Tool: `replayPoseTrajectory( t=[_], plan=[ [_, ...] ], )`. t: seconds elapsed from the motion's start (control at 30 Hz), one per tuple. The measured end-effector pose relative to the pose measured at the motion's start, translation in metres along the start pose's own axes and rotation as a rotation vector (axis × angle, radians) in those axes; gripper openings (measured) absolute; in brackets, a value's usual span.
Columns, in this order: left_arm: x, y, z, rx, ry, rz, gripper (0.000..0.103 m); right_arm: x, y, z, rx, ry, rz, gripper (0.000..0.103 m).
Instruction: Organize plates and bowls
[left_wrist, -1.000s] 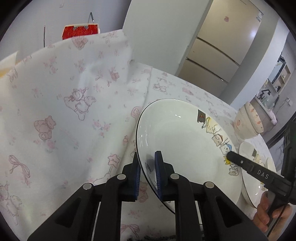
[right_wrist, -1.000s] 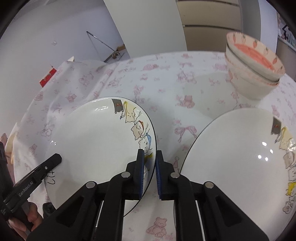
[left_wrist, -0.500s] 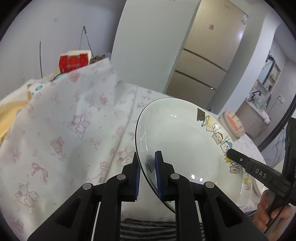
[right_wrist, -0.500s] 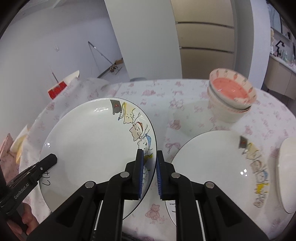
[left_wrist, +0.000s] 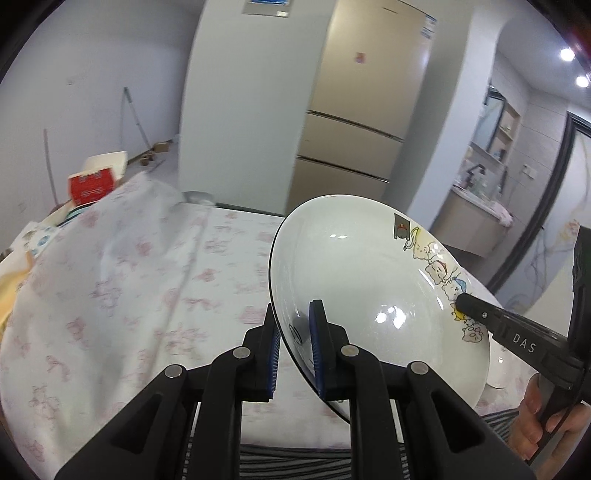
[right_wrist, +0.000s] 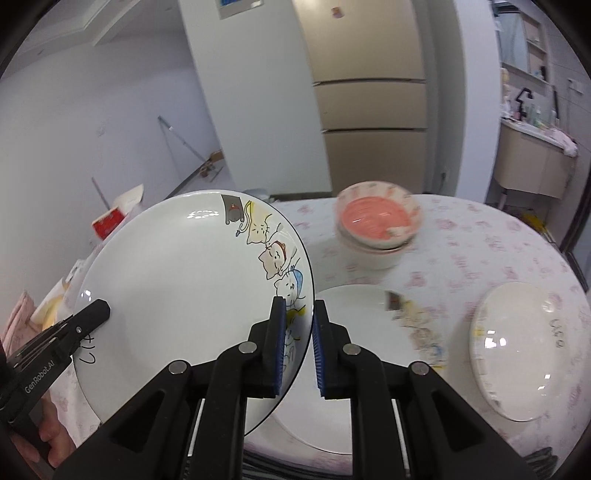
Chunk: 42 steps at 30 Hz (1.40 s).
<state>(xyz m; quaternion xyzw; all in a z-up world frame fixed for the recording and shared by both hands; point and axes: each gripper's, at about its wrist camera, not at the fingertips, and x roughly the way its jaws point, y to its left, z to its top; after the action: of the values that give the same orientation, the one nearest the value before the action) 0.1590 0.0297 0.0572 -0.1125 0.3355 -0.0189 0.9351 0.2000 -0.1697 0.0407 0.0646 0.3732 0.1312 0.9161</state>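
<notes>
Plate (right_wrist: 177, 295), glossy white ceramic with cartoon cats, hangs tilted at frame centre above the tabletop (right_wrist: 480, 251); I see my left gripper (left_wrist: 293, 347) and right gripper (right_wrist: 298, 349) pinching opposite rims, fingers (right_wrist: 277, 347) narrow.

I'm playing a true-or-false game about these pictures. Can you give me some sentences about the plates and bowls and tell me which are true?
1. Both hand-held grippers grip the same round white cartoon-cat plate. True: left hand-held gripper on one edge, right hand-held gripper on the opposite.
2. The held plate lies flat on the table. False: it is tilted, in the air.
3. The pink-lined bowls sit stacked on the pink-patterned tablecloth. True.
4. No other plates are on the table. False: a second cartoon plate and a plain white plate lie there.
</notes>
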Motion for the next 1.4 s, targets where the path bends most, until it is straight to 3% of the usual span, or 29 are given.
replayPoseTrajectory(
  t=[0.13, 0.47, 0.73, 0.87, 1.1, 1.4],
  plan=[
    [0.001, -0.035, 0.001, 0.051, -0.007, -0.018, 0.017, -0.017, -0.017, 0.003, 0.004, -0.040, -0.086, 0.014],
    [0.033, -0.078, -0.001, 0.078, 0.062, -0.071, 0.017, -0.022, -0.071, -0.003, 0.074, -0.038, -0.097, 0.014],
    [0.068, -0.078, -0.025, 0.073, 0.142, -0.060, 0.017, -0.002, -0.087, -0.025, 0.078, 0.022, -0.113, 0.014],
    [0.085, -0.079, -0.039, 0.103, 0.186, -0.009, 0.019, 0.012, -0.089, -0.037, 0.077, 0.064, -0.120, 0.014],
    [0.115, -0.070, -0.056, 0.081, 0.267, -0.027, 0.019, 0.031, -0.091, -0.051, 0.077, 0.124, -0.155, 0.014],
    [0.126, -0.077, -0.069, 0.124, 0.294, -0.002, 0.019, 0.045, -0.096, -0.064, 0.082, 0.165, -0.191, 0.014]
  ],
)
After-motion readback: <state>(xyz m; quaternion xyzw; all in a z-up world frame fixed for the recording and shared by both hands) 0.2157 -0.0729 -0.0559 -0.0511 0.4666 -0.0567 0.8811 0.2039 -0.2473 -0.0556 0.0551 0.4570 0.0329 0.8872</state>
